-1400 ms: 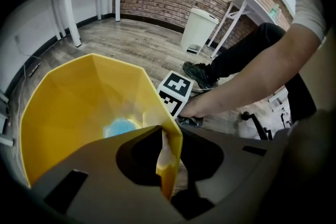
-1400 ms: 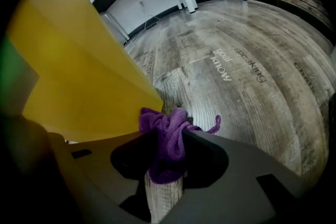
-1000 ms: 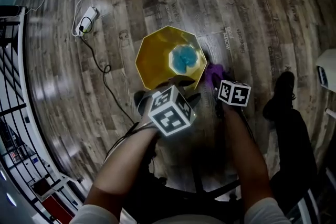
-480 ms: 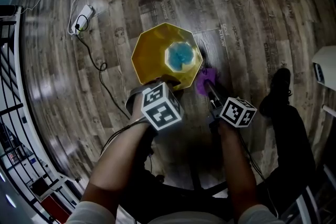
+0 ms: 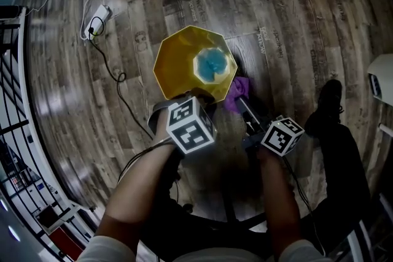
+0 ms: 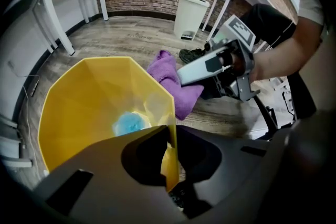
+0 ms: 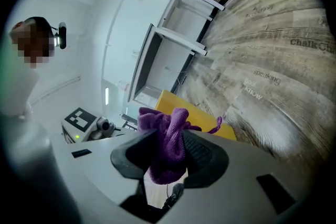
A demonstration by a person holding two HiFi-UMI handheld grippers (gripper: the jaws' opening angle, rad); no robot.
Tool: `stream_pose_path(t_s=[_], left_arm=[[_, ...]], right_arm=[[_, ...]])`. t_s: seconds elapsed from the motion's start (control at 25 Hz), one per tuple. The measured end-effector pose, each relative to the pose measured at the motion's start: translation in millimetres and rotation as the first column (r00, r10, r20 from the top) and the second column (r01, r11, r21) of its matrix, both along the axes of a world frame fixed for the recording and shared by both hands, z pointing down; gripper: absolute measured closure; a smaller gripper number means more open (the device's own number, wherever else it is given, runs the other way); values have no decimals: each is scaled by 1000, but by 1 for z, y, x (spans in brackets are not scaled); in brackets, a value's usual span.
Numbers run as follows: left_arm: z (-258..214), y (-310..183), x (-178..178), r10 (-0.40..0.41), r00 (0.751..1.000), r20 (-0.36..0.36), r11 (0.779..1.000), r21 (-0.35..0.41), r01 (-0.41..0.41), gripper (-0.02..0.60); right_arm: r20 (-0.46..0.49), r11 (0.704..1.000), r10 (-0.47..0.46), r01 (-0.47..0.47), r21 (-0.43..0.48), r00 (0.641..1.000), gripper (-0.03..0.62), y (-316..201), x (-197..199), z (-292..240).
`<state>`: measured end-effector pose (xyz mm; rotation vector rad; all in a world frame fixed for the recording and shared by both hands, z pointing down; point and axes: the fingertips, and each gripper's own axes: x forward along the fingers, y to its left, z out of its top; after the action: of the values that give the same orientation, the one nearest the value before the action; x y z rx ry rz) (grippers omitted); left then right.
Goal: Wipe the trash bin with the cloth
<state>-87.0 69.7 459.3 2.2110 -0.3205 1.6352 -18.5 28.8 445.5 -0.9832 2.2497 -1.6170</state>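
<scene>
On the wooden floor [image 5: 295, 21] stands the yellow trash bin [image 5: 178, 64], upright and open-topped, a blue lump [image 5: 214, 65] lying at its bottom, a white power strip [image 5: 100, 18] well apart to its left. Left tongs [image 6: 168, 131] closing narrow over the bin's near rim, the thin yellow wall standing between the two jaws. Right tongs [image 7: 170, 152] clamped on the bunched purple cloth [image 7: 167, 126], held just beside the bin's outer wall on its right side; contact between cloth and bin not clear from any view
</scene>
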Motion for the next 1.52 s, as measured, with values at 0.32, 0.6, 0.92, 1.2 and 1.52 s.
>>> stream_pose_path(t_s=[0.32,0.6,0.92,1.2,1.52], left_arm=[[1,0,1,2,1000,-3,1000,3,-2,555],[-3,-3,4,9,1000,-14,1000,18,-9,555],[-2,-1,4,7,1000,-8,1000,13,-7,555],[-3,-1,6,0,1000,-11,1000,13,1,555],[-5,0,6,-10,1000,-17,1000,12,10,555]], right_arm=[[-133,997,-16,7,-71,991,450,-7,-4,43],[-235,988,-67,32,-152,970,450,-13,-5,84],[-295,975,-71,4,-221,953,450,-17,-5,122],[-407,952,-136,6,-306,903,450,-24,-3,176],[-618,939,-277,70,-338,736,450,-31,-5,228]])
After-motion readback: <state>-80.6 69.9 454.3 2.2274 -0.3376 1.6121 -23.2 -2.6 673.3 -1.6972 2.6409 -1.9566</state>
